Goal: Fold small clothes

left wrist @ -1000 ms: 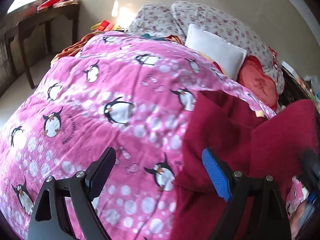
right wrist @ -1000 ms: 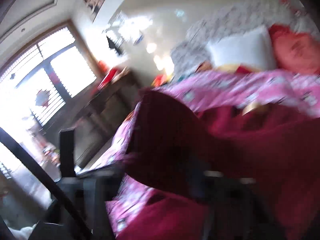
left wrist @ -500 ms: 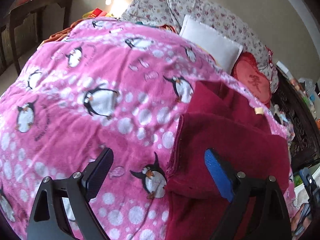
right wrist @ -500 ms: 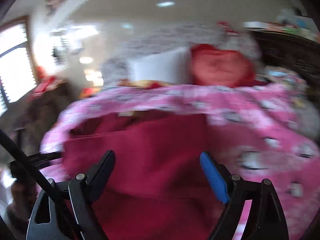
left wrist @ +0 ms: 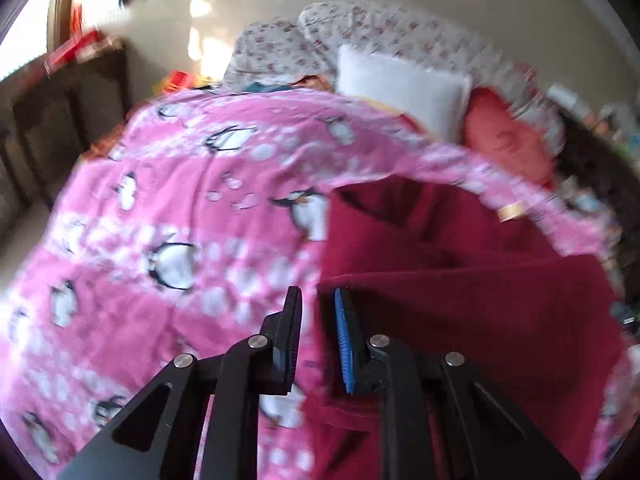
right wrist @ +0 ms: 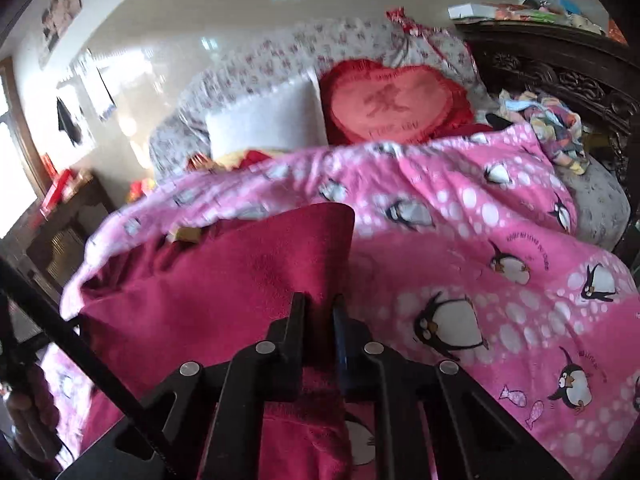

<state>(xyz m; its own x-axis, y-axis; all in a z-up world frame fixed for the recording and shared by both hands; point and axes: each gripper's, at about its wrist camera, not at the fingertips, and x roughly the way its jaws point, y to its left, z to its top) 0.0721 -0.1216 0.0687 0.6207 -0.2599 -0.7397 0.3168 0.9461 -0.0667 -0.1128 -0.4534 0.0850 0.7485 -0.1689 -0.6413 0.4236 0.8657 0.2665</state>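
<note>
One dark-red fleece garment (left wrist: 460,300), folded | both hand-held grippers (right wrist: 318,320) just clamped on edges

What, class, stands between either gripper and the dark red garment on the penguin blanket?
Nothing visible does. The right gripper has just closed on the dark red garment. The left gripper has just closed at the garment's left edge, though blur hides whether cloth is pinched. Only the pink penguin blanket lies beneath.
</note>
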